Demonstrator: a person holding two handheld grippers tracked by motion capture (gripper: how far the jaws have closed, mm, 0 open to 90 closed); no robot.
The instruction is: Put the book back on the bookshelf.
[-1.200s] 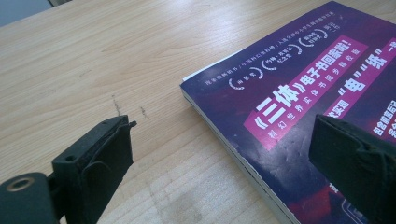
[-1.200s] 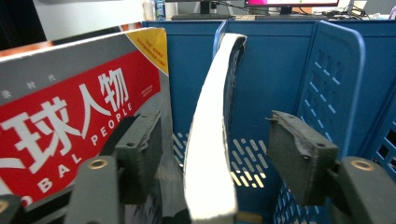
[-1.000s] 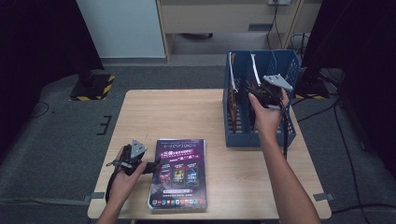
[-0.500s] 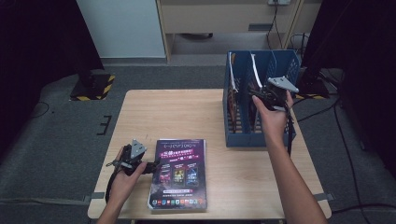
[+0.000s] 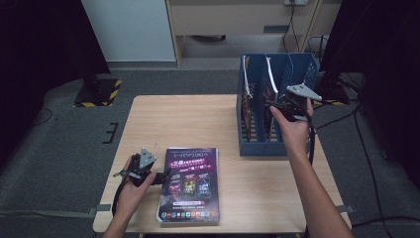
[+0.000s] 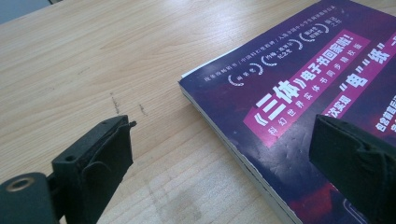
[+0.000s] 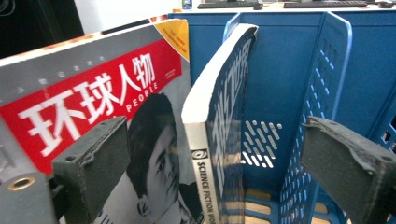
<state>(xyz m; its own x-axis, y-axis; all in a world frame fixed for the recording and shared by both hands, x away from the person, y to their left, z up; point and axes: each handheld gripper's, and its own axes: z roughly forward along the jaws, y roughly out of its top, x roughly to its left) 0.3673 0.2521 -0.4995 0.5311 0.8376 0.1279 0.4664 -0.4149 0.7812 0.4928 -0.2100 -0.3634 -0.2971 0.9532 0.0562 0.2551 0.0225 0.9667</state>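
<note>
Right gripper (image 7: 219,163), jaws wide apart and empty, faces the upright blue-spined paperback (image 7: 219,107) in the blue plastic file rack (image 5: 277,99), spine vertical between its jaws; left gripper (image 6: 224,172), also open, straddles the flat purple book's (image 5: 190,183) edge.

light: even overhead — dim surroundings | shadows: soft | focus: close-ups sharp

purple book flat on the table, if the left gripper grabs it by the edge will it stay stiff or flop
The purple book looks like a glossy paperback, so it will probably sag if the left gripper lifts it by one edge. Its page block seems fairly thick, so it is likely somewhat heavy. The shiny cover may slip between the open jaws.
</note>
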